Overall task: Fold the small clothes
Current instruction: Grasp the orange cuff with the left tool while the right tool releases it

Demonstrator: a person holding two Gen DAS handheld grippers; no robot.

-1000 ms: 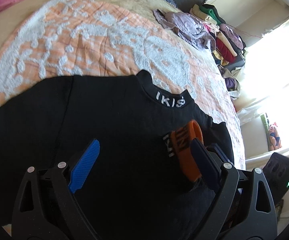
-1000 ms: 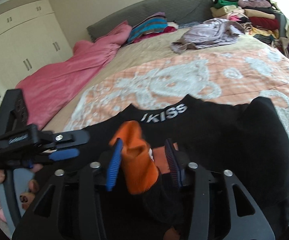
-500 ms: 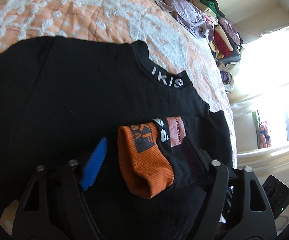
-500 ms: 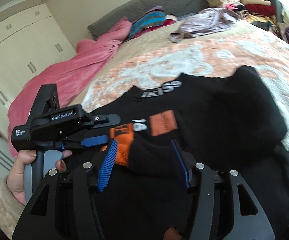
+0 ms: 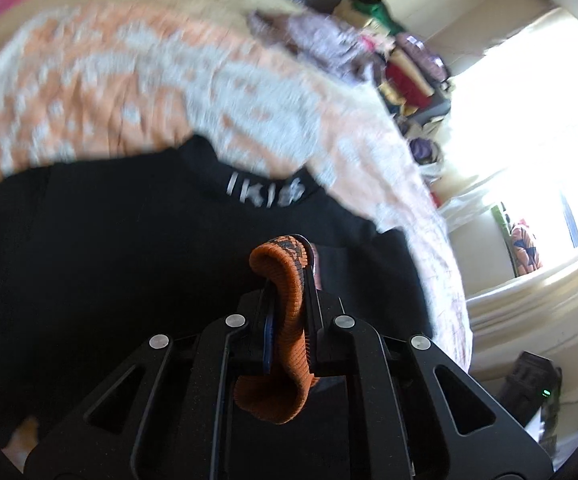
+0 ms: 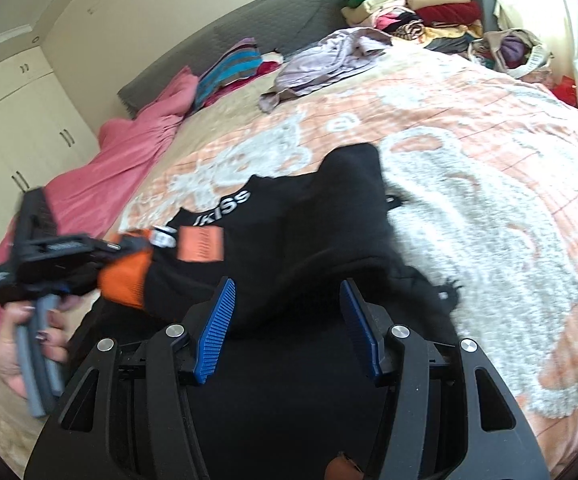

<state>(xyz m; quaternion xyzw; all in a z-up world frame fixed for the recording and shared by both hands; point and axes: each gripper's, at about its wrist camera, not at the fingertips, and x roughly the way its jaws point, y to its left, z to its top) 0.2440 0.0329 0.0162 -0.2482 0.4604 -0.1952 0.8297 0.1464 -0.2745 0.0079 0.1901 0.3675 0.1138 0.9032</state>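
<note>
The likeliest slip from here is the orange cuff (image 5: 285,320) sliding out of the left tongs (image 5: 289,300): they have just closed and now pinch only that thick ribbed band, bunched and doubled over between the pads, so a sharp pull across the bed could drag it free or stretch the sleeve instead of laying it flat. A second risk is the fold going crooked — the black sweater (image 6: 289,232) already lies rumpled, with one part humped up towards the middle of the bedspread (image 6: 489,184), and if the sleeve is carried over while that hump remains, the crease would likely set unevenly. The right tongs (image 6: 285,328) stand spread with nothing pressed between their blue pads (image 6: 215,332); black cloth lies under and just ahead of them, but whether a pad touches it cannot be told, and a careless close there could catch more than one layer. As to where things lie: the sweater is spread on the bed, collar lettering away from both tools, and the cuff sits to the left in the right wrist view, held in the left tongs, whose handle a person's hand (image 6: 29,344) grips, well apart from the right tongs, which hover over the sweater's body.
</note>
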